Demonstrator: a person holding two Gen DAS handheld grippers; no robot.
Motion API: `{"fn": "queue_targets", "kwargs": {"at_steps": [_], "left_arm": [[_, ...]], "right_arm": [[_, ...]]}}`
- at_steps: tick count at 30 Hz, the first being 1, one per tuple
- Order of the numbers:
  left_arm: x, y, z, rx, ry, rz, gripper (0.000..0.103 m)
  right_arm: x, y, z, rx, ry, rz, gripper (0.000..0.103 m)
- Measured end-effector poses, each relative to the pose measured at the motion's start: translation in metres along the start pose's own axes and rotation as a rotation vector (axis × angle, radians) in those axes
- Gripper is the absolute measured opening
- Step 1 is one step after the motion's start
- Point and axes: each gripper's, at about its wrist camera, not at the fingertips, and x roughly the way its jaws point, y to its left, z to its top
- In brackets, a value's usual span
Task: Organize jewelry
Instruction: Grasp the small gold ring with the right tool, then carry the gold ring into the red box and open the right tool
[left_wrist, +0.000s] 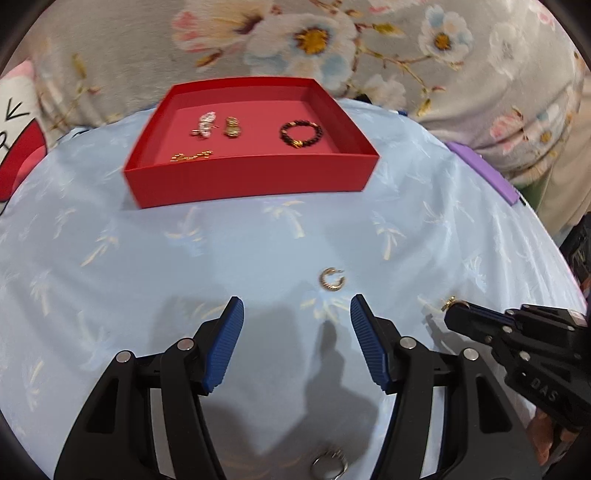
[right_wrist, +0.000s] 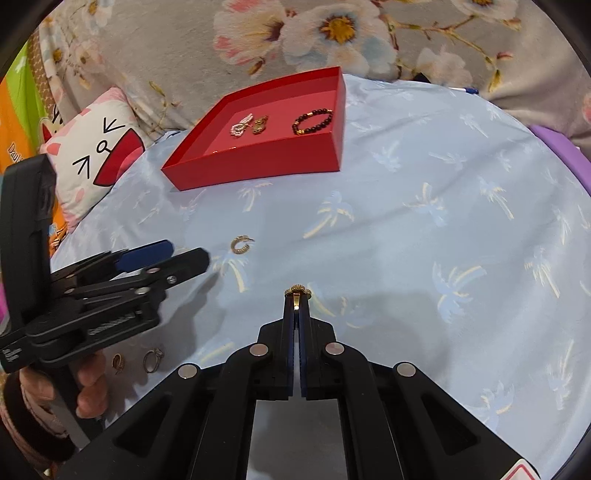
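Right wrist view: right tool (right_wrist: 296, 295) clamped on a gold ring (right_wrist: 297, 291) just above the cloth (right_wrist: 406, 240), left tool (left_wrist: 297, 314) gaping empty near a hoop earring (left_wrist: 331, 279); recommend carrying the ring level over the near wall of the red tray (right_wrist: 258, 166) before release.

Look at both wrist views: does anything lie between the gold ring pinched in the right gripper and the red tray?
Nothing visible blocks it. The right gripper is shut on the gold ring, and only bare blue cloth lies between it and the red tray. The gold hoop earring sits off to the left, nearer the open left gripper.
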Motion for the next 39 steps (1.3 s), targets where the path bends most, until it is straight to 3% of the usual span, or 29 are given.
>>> {"fn": "queue_targets", "kwargs": {"at_steps": [8,11,13,17,32,39], "left_arm": [[0.026,-0.021,0.012,0.053,0.040,0.007,0.052],[0.029,-0.024,0.013,0.071,0.036,0.021,0.042],[0.029,-0.025,0.013,0.079,0.034,0.019,0.029],[0.029,-0.024,0.014,0.076,0.033,0.003,0.017],[0.014,-0.018,0.013,0.044,0.028,-0.039,0.016],[-0.017,-0.001,0.032,0.041,-0.031,-0.034,0.016]], "right_arm": [[-0.001,-0.007,0.000,0.023,0.010,0.001,0.001],[-0.002,-0.008,0.000,0.029,0.010,0.004,0.001],[-0.001,-0.008,0.000,0.030,0.014,0.004,0.001],[0.001,-0.009,0.000,0.031,0.022,0.002,0.001],[-0.003,-0.009,0.004,0.033,0.016,0.025,0.001],[-0.009,0.001,0.035,-0.006,-0.002,0.055,0.001]]}}
